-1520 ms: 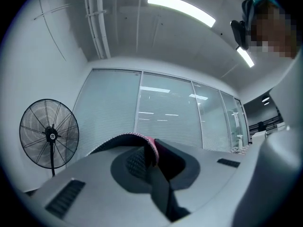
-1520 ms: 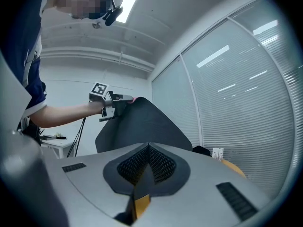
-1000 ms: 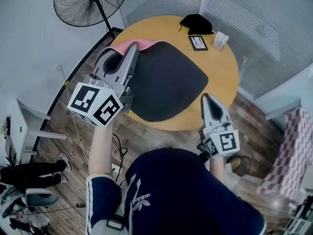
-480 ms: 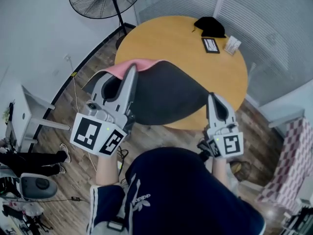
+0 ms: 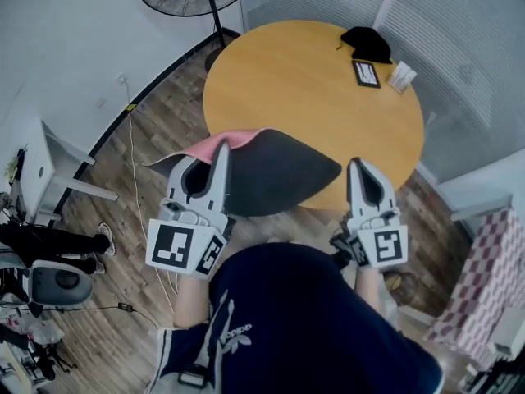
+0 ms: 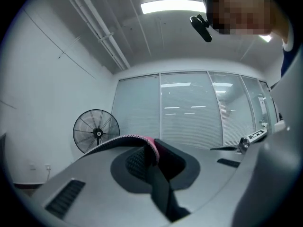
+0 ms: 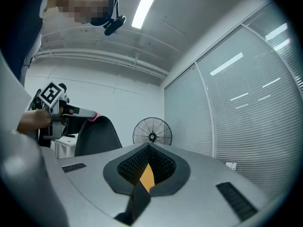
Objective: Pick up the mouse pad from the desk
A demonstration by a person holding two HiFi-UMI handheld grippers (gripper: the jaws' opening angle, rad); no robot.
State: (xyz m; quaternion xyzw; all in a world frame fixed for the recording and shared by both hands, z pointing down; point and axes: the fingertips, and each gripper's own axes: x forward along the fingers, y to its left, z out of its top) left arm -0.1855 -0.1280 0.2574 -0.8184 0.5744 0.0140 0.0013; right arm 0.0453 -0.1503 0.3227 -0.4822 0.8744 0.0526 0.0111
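No word can be read with certainty. On the person's dark garment [image 5: 312, 318], below the round table [image 5: 287, 64] in the head view, stands a white leaf-shaped logo [image 5: 232, 332] with a short word beneath it, its letters too small to spell out; the cube [image 5: 187, 249] on the left gripper [image 5: 221, 148] and the cube [image 5: 379, 247] on the right gripper [image 5: 358, 164], both by the table's near edge, bear black-and-white square markers, not letters; on the table's far side a dark framed card [image 5: 366, 73] and a white box [image 5: 402, 76] carry print too fine to read.
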